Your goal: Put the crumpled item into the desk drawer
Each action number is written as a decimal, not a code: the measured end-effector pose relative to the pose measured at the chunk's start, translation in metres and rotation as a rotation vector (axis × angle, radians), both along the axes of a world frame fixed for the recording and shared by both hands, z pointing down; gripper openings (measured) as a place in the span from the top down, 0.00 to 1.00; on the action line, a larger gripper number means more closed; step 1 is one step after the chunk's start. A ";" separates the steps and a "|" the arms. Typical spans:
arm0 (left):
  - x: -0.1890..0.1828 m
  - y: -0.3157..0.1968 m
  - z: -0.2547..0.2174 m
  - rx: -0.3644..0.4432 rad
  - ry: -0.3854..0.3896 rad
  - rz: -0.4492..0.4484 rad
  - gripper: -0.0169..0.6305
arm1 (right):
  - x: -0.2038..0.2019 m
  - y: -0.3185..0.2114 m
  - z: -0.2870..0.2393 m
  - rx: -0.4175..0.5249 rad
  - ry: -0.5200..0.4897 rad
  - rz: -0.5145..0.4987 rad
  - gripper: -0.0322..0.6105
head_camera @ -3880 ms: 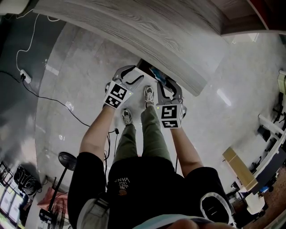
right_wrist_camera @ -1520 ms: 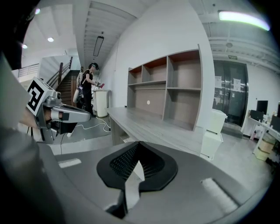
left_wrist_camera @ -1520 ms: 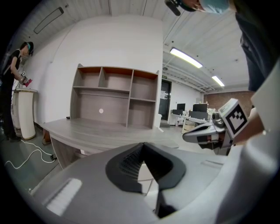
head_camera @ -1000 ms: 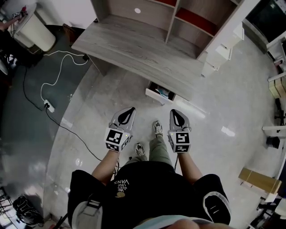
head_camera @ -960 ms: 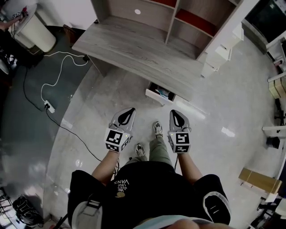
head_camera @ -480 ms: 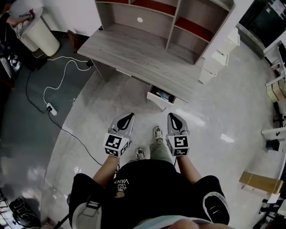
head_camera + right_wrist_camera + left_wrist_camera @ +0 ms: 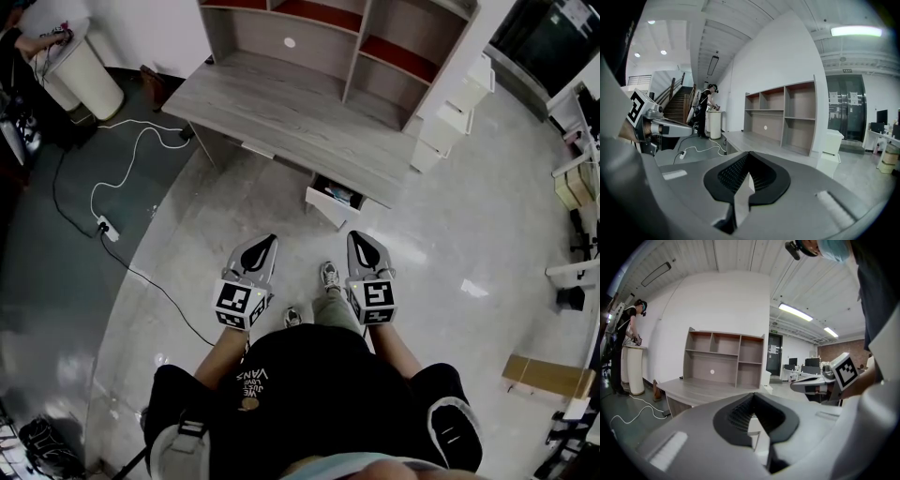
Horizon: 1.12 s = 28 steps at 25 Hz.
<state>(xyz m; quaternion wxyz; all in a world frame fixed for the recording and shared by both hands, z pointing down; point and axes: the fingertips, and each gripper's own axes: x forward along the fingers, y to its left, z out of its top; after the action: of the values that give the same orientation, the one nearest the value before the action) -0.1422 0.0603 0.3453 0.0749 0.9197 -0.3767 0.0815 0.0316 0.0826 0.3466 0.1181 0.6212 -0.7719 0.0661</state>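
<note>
Crumpled item (image 7: pixel 340 196) seems to lie inside the open desk drawer (image 7: pixel 319 204), and with your left gripper (image 7: pixel 265 242) and right gripper (image 7: pixel 358 237) jaws closed and empty, you likely need only push it shut.

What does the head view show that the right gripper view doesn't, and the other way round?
Only the head view: the person's shoes and the marker cube on the right gripper. Only the right gripper view: a staircase and a ceiling lamp. Both: the desk, its shelf unit, the white power strip and the left gripper.
</note>
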 end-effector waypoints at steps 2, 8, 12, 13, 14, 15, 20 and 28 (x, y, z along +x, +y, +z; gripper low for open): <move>-0.002 0.004 0.001 -0.006 -0.004 0.002 0.89 | 0.000 0.002 -0.002 0.007 -0.005 0.007 0.95; -0.004 0.011 -0.003 -0.003 -0.007 0.007 0.89 | -0.007 0.008 -0.016 0.008 -0.015 -0.002 0.95; -0.004 0.012 -0.009 0.005 -0.008 0.009 0.89 | -0.009 0.009 -0.027 0.026 -0.006 -0.018 0.95; -0.004 0.012 -0.010 0.008 -0.007 0.009 0.89 | -0.009 0.008 -0.029 0.034 -0.004 -0.018 0.95; -0.004 0.012 -0.012 0.009 -0.006 0.008 0.89 | -0.008 0.008 -0.031 0.041 -0.002 -0.018 0.95; -0.005 0.012 -0.013 0.009 -0.005 0.007 0.89 | -0.009 0.008 -0.033 0.045 -0.002 -0.017 0.95; -0.010 0.012 -0.019 0.015 -0.007 -0.003 0.89 | -0.010 0.005 -0.040 0.052 0.002 -0.023 0.95; -0.025 0.009 -0.019 0.006 -0.010 -0.048 0.89 | -0.013 0.006 -0.041 0.029 0.002 -0.041 0.95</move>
<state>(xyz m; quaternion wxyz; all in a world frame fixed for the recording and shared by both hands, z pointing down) -0.1676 0.0698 0.3259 0.0720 0.9101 -0.3995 0.0832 0.0189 0.0887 0.3056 0.1112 0.6068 -0.7853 0.0519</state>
